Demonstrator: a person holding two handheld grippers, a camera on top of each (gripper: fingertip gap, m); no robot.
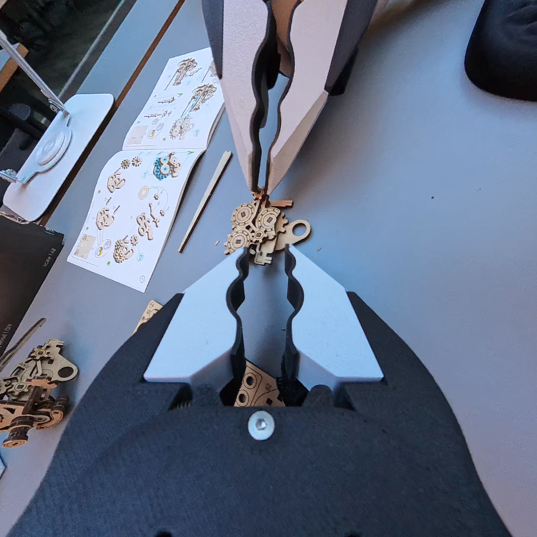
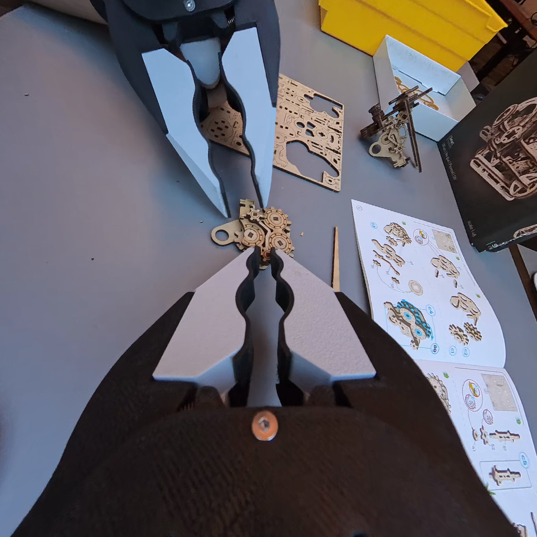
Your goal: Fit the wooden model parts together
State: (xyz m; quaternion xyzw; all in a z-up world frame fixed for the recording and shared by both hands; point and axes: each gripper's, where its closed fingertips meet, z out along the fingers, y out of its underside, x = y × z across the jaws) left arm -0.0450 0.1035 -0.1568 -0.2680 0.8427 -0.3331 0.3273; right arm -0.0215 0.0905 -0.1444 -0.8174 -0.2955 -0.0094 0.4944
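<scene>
Gear assembly (image 1: 263,229) lying mid-frame on grey desk (image 1: 406,261). Right tool (image 2: 264,252) pinching its small end gear; left tool (image 1: 266,251) released, fingers straddling the opposite edge.

We only see a corner of the parts sheet (image 1: 255,386) behind the left gripper (image 1: 266,251). The yellow bin (image 2: 406,26) and dark box (image 2: 499,162) get cropped by the frame.
</scene>
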